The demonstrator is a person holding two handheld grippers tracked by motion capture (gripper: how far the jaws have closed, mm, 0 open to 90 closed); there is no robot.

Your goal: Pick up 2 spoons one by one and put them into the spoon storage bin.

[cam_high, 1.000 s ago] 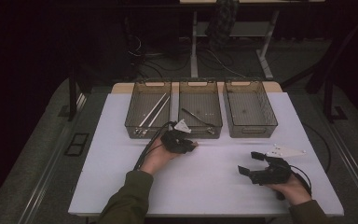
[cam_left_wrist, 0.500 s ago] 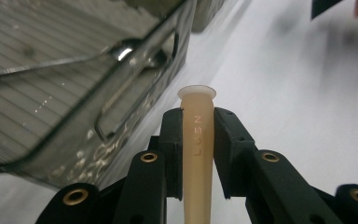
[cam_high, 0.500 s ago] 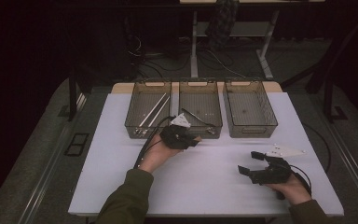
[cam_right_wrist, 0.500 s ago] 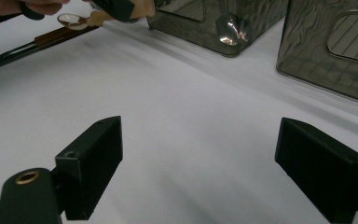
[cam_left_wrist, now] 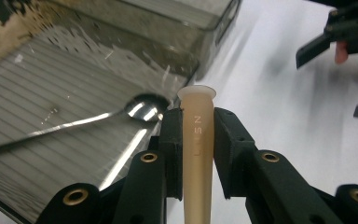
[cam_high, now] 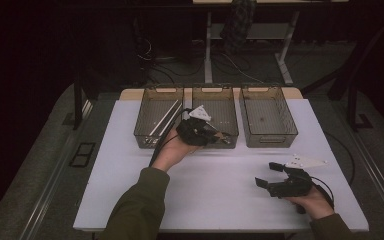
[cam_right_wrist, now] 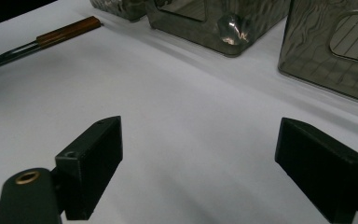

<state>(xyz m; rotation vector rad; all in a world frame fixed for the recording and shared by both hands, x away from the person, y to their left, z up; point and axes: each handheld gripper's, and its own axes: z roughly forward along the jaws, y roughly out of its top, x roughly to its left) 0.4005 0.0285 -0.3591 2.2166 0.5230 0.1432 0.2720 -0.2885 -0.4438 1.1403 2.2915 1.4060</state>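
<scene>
My left tongs (cam_left_wrist: pixel 196 135) clamp a tan handle (cam_left_wrist: pixel 197 154) over the middle tray (cam_high: pixel 232 131), spoon (cam_left_wrist: pixel 142 108) just beyond; release next. Right tongs (cam_right_wrist: pixel 205 168) gape, empty.

1. Far edge of white table (cam_high: pixel 130 165): 3 bins in a row, left bin (cam_high: pixel 158 116), mid bin (cam_high: pixel 220 107), right bin (cam_high: pixel 267 116); only narrow gaps betw. them.
2. Left gripper (cam_high: pixel 219 136) w/ tan handle (cam_left_wrist: pixel 197 154) at mid bin's near wall; spoon (cam_left_wrist: pixel 74 123) inside.
3. Near half of table open, bar right gripper (cam_high: pixel 271 174) near-right.
</scene>
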